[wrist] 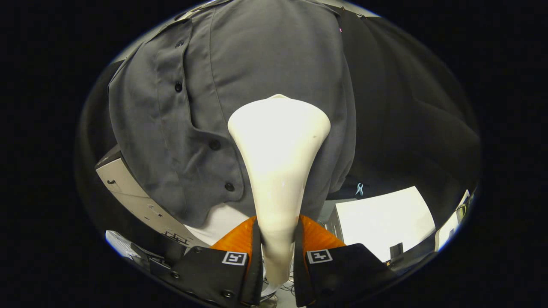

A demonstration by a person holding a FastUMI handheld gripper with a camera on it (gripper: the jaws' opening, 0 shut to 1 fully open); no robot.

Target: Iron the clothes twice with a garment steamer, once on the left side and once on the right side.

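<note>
A grey button-up shirt (pixel 265 64) hangs in front of me, its button placket running down to the left of the steamer. The cream-white garment steamer (pixel 278 145) rises from between my fingers, its wide head pressed against or very close to the shirt's right half, low on the body. My gripper (pixel 277 248) is shut on the steamer's narrow handle, one finger on each side. The steamer head hides the cloth behind it.
Black cloth (pixel 406 107) hangs to the right of the shirt. Below right stands a white table or box (pixel 385 222) with a small blue clip (pixel 359 188) above it. A light panel with holes (pixel 132 192) slants at the lower left.
</note>
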